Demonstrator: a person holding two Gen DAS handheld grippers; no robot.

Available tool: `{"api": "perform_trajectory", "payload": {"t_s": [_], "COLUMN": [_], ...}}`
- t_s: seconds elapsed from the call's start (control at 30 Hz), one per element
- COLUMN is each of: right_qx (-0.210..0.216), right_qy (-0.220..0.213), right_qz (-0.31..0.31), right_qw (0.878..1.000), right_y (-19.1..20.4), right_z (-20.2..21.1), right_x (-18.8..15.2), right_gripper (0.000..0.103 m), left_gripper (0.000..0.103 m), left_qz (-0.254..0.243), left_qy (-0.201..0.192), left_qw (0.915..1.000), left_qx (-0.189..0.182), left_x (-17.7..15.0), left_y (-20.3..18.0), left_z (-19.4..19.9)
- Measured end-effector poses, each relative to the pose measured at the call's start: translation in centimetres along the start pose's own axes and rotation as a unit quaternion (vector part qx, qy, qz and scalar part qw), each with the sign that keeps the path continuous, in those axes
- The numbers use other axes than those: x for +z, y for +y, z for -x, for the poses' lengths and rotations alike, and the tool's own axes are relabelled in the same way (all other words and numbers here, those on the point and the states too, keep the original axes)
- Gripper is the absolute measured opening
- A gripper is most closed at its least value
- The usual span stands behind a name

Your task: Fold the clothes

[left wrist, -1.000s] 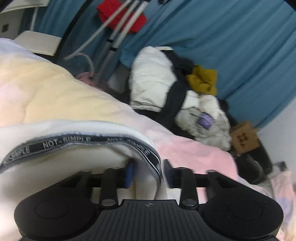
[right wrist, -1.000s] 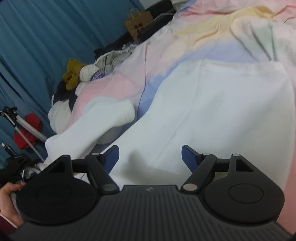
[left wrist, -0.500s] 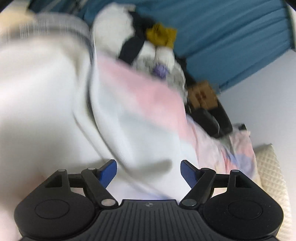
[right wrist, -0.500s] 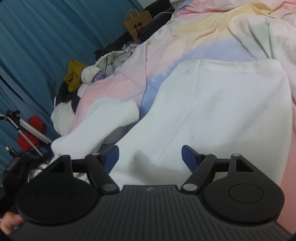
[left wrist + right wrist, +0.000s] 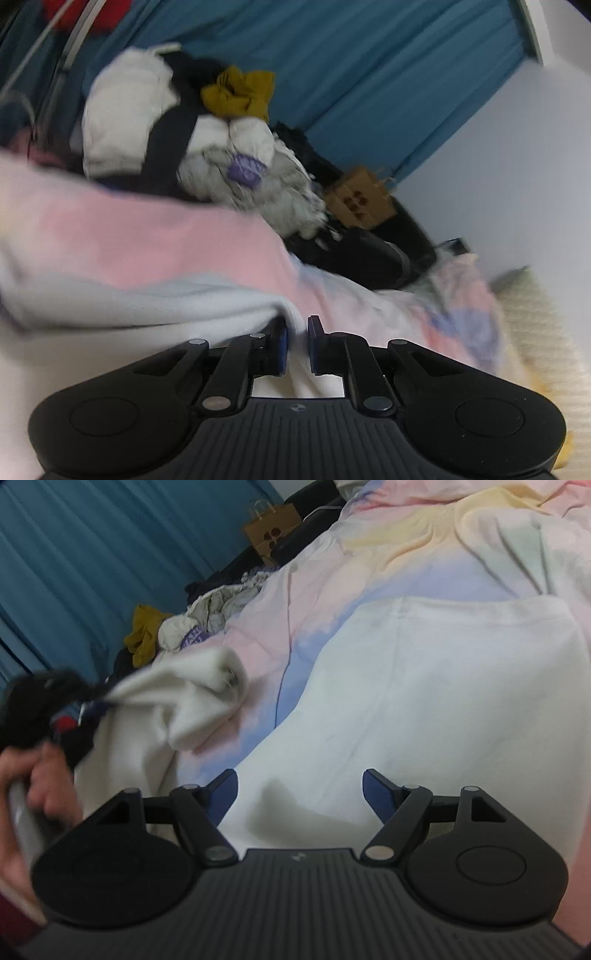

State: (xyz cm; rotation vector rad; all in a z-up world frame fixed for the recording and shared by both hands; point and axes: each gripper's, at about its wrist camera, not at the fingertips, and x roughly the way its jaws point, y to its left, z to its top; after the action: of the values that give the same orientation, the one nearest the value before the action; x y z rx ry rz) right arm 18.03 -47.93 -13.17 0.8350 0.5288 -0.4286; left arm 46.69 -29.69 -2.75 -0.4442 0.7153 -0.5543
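A white garment (image 5: 424, 709) lies spread on the pastel bedspread (image 5: 424, 554). My left gripper (image 5: 297, 341) is shut on a fold of the white garment (image 5: 299, 376), whose cloth runs off to the left. In the right wrist view the left gripper (image 5: 88, 705) shows blurred at the left, in a hand, holding up the garment's bunched end (image 5: 192, 701). My right gripper (image 5: 299, 788) is open and empty, low over the garment's near edge.
A pile of clothes (image 5: 192, 140) with a mustard piece (image 5: 240, 92) lies beyond the bed's edge, against a blue curtain (image 5: 369, 74). A brown paper bag (image 5: 358, 201) and a black bag (image 5: 362, 254) stand by the wall. A cream quilted pillow (image 5: 535, 332) is at the right.
My left gripper let go of the waistband, opened, moved, and has shut again on a fold of the white garment, lifting that end. The right gripper has stayed open in place.
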Motion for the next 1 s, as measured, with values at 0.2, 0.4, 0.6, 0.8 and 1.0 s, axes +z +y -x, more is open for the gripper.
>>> {"api": "perform_trajectory", "payload": {"t_s": [0.2, 0.4, 0.6, 0.8, 1.0], "right_qx": [0.000, 0.028, 0.082, 0.121, 0.129], "right_qy": [-0.010, -0.020, -0.013, 0.006, 0.024], "right_qz": [0.022, 0.041, 0.059, 0.068, 0.085], "right_qw": [1.000, 0.999, 0.995, 0.990, 0.988], "right_y": [0.3, 1.1, 2.3, 3.3, 4.2], "right_z": [-0.9, -0.7, 0.5, 1.4, 2.1], "right_x": [-0.2, 0.0, -0.3, -0.4, 0.5], "right_gripper": [0.078, 0.078, 0.078, 0.078, 0.078], "left_gripper": [0.038, 0.081, 0.084, 0.084, 0.083], "left_qz": [0.004, -0.058, -0.180, -0.236, -0.239], "left_qy": [0.037, 0.027, 0.018, 0.026, -0.020], "left_qw": [0.9993, 0.9972, 0.9813, 0.9410, 0.9367], "left_qx": [-0.008, -0.039, 0.067, 0.241, 0.255], "left_x": [0.6, -0.2, -5.2, -11.7, -15.0], "left_y": [3.2, 3.3, 5.0, 9.3, 11.8], "left_z": [-3.8, 3.6, 17.6, 27.7, 31.7]}}
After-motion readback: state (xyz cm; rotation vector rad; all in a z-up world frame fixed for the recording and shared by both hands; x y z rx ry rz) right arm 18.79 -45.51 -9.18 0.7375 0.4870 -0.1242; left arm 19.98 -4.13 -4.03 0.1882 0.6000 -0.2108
